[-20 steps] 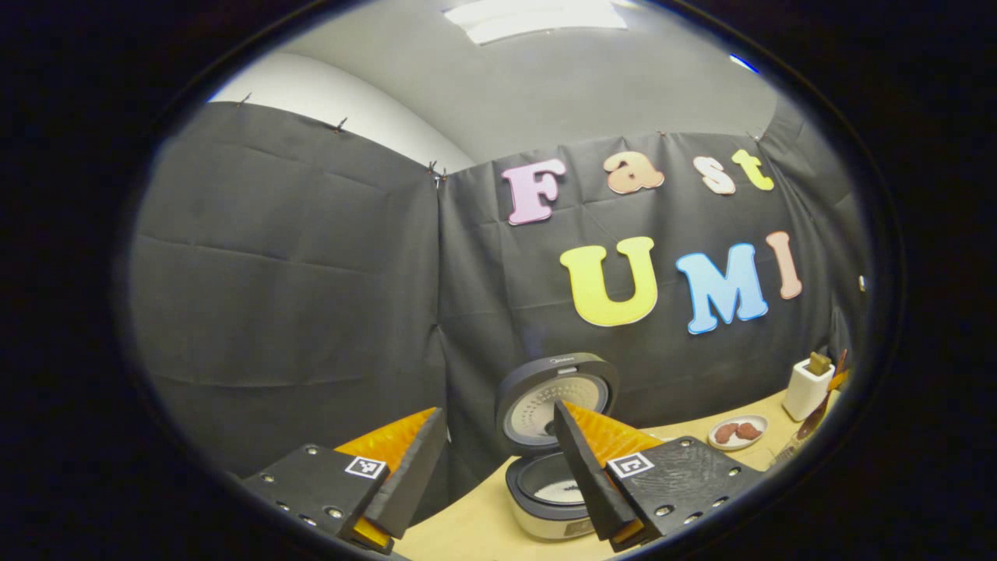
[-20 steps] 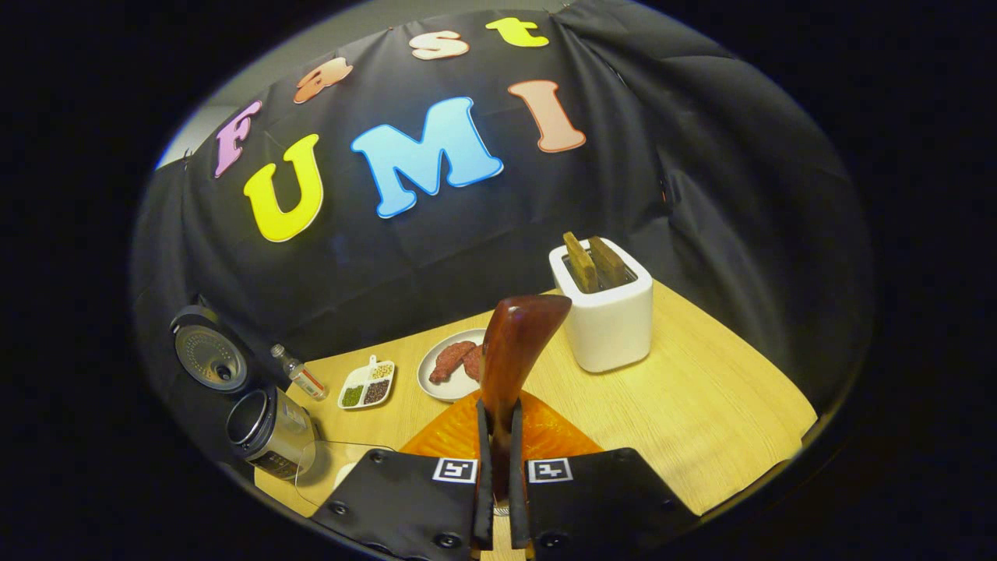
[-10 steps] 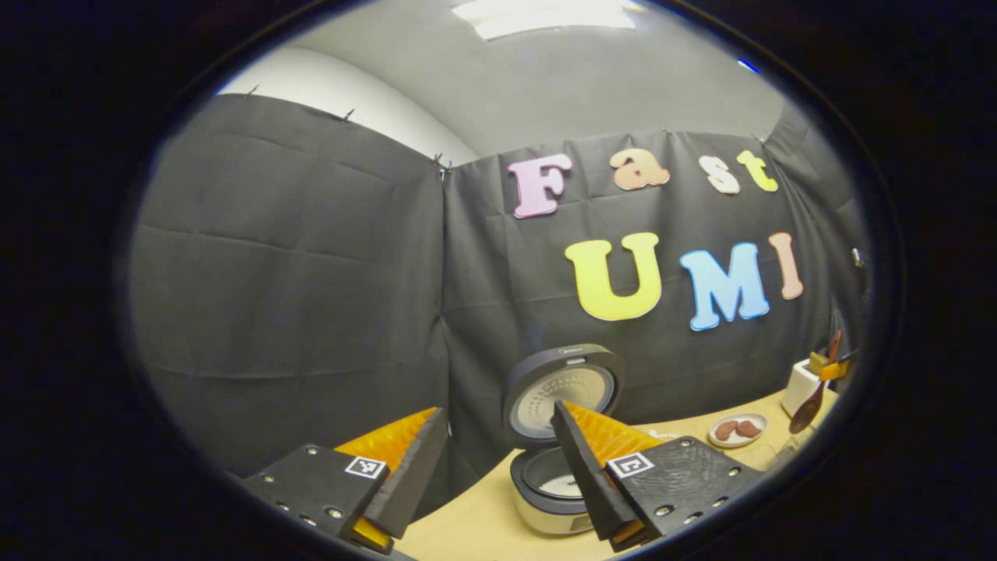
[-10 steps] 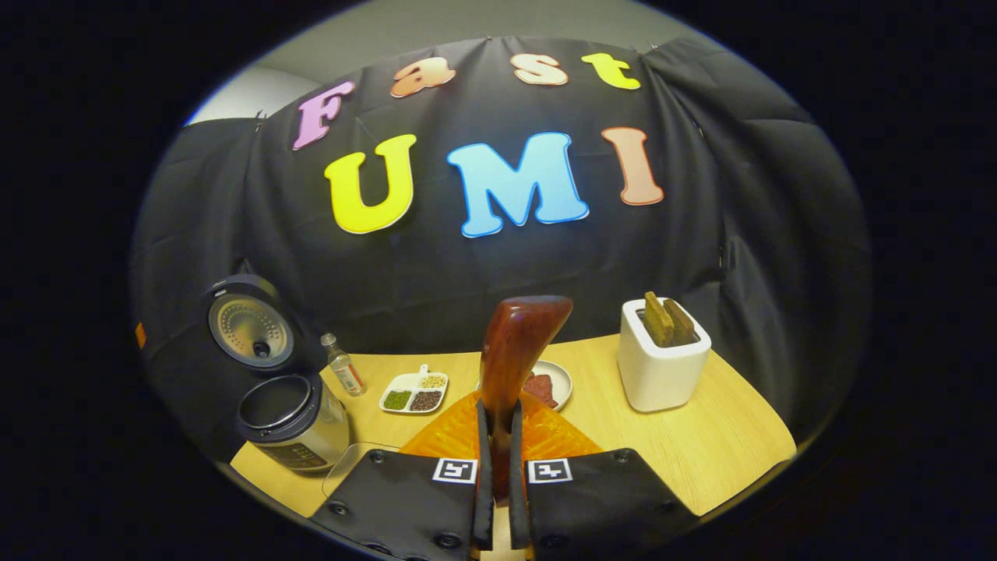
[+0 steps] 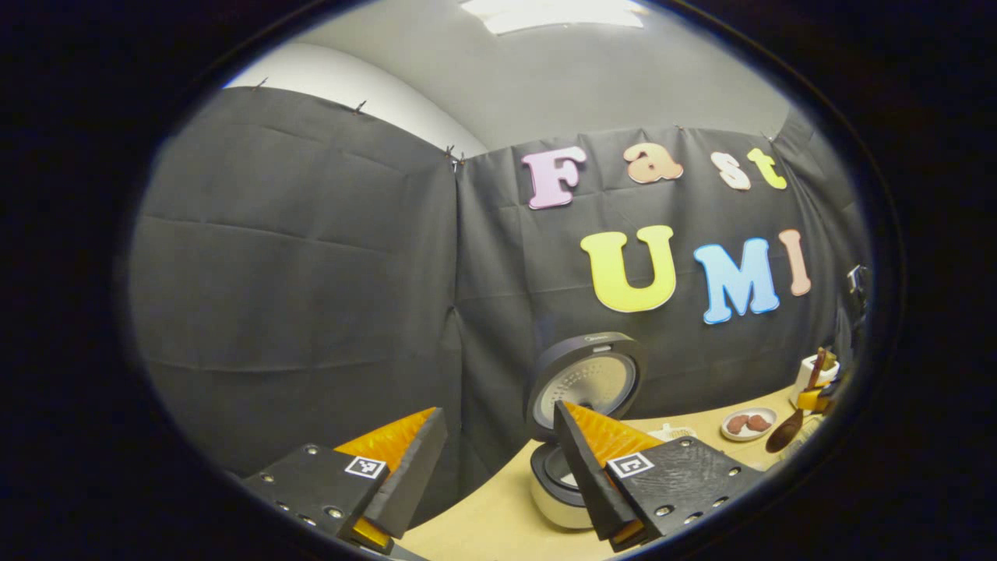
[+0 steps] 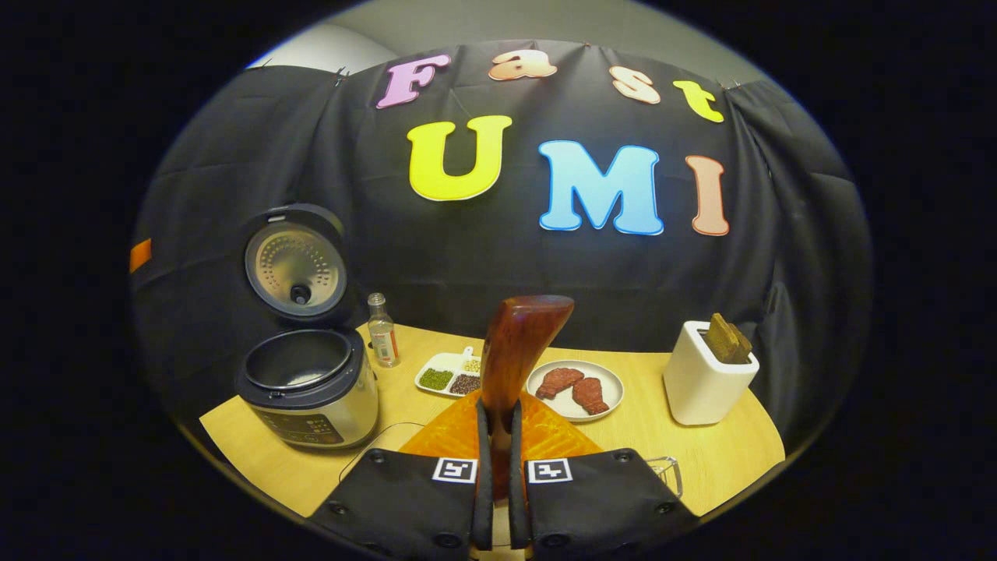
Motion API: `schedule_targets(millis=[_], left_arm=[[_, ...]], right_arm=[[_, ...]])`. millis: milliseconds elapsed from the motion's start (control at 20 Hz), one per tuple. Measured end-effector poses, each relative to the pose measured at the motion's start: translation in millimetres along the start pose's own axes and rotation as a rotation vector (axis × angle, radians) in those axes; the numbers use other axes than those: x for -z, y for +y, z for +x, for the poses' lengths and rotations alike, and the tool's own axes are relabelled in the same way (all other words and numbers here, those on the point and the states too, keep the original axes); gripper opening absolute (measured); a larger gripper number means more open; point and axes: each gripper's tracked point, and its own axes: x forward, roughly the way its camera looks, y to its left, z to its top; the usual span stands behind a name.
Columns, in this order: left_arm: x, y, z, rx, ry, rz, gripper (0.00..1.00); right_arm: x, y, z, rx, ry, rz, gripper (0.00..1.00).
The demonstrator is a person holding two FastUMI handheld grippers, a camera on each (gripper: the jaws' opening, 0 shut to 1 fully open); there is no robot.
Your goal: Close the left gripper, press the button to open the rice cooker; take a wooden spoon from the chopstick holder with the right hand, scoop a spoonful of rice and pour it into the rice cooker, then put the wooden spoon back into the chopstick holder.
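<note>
In the right gripper view my right gripper [image 6: 498, 411] is shut on the dark wooden spoon [image 6: 520, 343], which sticks up and forward between the fingers. The rice cooker [image 6: 308, 389] stands at the left of the table with its lid [image 6: 294, 265] raised and its dark pot showing. In the left gripper view my left gripper [image 5: 498, 425] is open and holds nothing. The rice cooker [image 5: 554, 487] sits just behind its right finger, lid [image 5: 588, 380] up. Far right there, the wooden spoon [image 5: 781, 432] hangs from the other gripper above the table.
On the wooden table [image 6: 257, 444] stand a small bottle [image 6: 380, 331], a divided dish of beans [image 6: 450, 375], a plate of meat [image 6: 575, 388] and a white toaster [image 6: 705, 382] with bread. A clear container's rim [image 6: 664, 466] peeks out beside my right gripper.
The right gripper has swung left with the spoon, so the cooker now looks larger and nearer the centre. In the left gripper view the spoon has dropped lower; the left gripper stays open.
</note>
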Motion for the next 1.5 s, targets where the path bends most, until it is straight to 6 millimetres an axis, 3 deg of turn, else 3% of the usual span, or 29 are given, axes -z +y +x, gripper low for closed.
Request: schedule_targets(millis=[500, 650, 700, 750, 950, 1100, 1500], left_arm=[[16, 37, 7, -0.050, 0.020, -0.006, 0.86], [21, 39, 11, -0.058, 0.024, -0.010, 0.87], [21, 41, 11, -0.061, 0.026, -0.008, 0.86], [24, 40, 12, -0.063, 0.027, -0.006, 0.86], [27, 38, 14, -0.061, 0.032, -0.003, 0.86], [26, 35, 15, -0.059, 0.032, 0.000, 0.86], [28, 14, 17, -0.018, 0.033, -0.014, 0.87]], right_arm=[[49, 44, 31, -0.020, 0.050, -0.097, 0.10], [63, 53, 40, -0.038, 0.065, -0.108, 0.10], [67, 55, 41, -0.039, 0.070, -0.111, 0.06], [71, 57, 44, -0.039, 0.075, -0.114, 0.10], [86, 62, 50, -0.045, 0.101, -0.101, 0.10], [87, 63, 52, -0.052, 0.100, -0.069, 0.10], [95, 76, 42, -0.133, 0.170, 0.179, 0.10]])
